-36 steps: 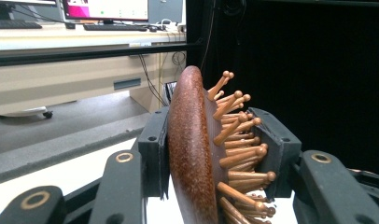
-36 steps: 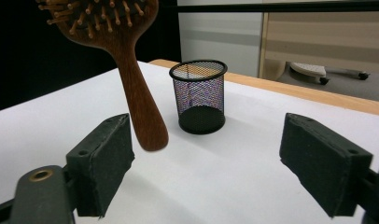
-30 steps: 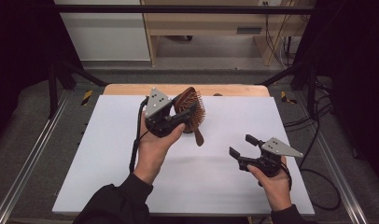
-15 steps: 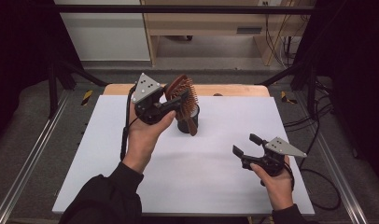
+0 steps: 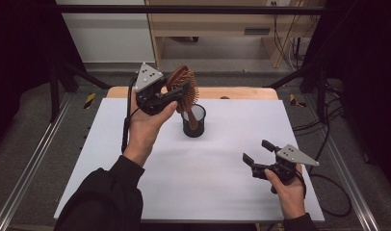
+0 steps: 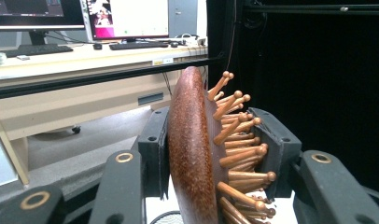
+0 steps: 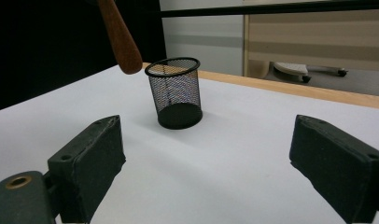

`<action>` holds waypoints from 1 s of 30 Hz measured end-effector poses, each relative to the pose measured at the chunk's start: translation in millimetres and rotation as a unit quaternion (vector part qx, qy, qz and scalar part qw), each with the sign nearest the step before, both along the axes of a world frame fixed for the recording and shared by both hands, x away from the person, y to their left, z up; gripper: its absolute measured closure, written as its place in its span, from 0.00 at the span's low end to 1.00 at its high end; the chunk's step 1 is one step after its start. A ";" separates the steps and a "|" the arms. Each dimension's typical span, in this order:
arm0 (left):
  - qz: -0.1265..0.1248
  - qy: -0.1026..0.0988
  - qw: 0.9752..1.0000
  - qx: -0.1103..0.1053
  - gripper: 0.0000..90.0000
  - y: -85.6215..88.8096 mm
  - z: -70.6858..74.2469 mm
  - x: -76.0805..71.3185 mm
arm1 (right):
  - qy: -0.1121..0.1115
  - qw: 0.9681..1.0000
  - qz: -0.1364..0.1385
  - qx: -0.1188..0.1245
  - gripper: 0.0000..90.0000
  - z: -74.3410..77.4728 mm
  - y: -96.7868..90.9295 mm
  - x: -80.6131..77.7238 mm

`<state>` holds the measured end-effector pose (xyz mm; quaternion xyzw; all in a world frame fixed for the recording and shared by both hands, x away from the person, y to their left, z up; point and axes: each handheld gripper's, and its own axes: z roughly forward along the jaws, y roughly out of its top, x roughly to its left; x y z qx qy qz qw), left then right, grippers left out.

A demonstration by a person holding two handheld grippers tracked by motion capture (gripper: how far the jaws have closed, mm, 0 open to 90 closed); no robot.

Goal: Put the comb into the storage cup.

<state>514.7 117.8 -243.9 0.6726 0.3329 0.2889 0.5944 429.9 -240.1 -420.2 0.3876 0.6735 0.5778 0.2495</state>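
The left gripper (image 5: 181, 91) is clamped on the head of the wooden hairbrush (image 5: 185, 87), one jaw on the smooth back, the other on the bristle side; the brush hangs raised above the table (image 5: 136, 144), directly over the black mesh cup (image 5: 194, 121); its long axis runs near upright, head uppermost, handle pointing down at the cup's rim. The right gripper (image 5: 257, 152) sits low near the table's right edge, well apart from the cup; its jaws have just been opening and stand wide with nothing between them.
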 end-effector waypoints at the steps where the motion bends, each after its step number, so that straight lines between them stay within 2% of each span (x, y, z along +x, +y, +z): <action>1: 0.000 0.000 1.000 0.000 0.58 0.0 0.0 0.0 | 0.000 1.000 0.000 0.000 0.11 0.0 0.0 0.0; 5: 0.005 0.005 1.000 -0.007 0.58 1.2 -2.3 4.9 | 0.005 1.000 0.003 -0.003 0.11 -2.0 0.6 1.3; 16: 0.019 0.000 1.000 0.003 0.58 -0.6 -0.9 18.0 | 0.005 1.000 0.004 -0.005 0.10 -3.1 0.9 1.9; 23: 0.030 -0.007 0.999 0.019 0.58 -5.7 -3.9 31.5 | 0.007 1.000 0.003 -0.008 0.10 -4.3 0.9 2.9; 30: 0.048 -0.016 0.998 0.049 0.58 -16.5 -11.7 48.2 | 0.007 1.000 0.001 -0.010 0.10 -4.7 0.2 3.4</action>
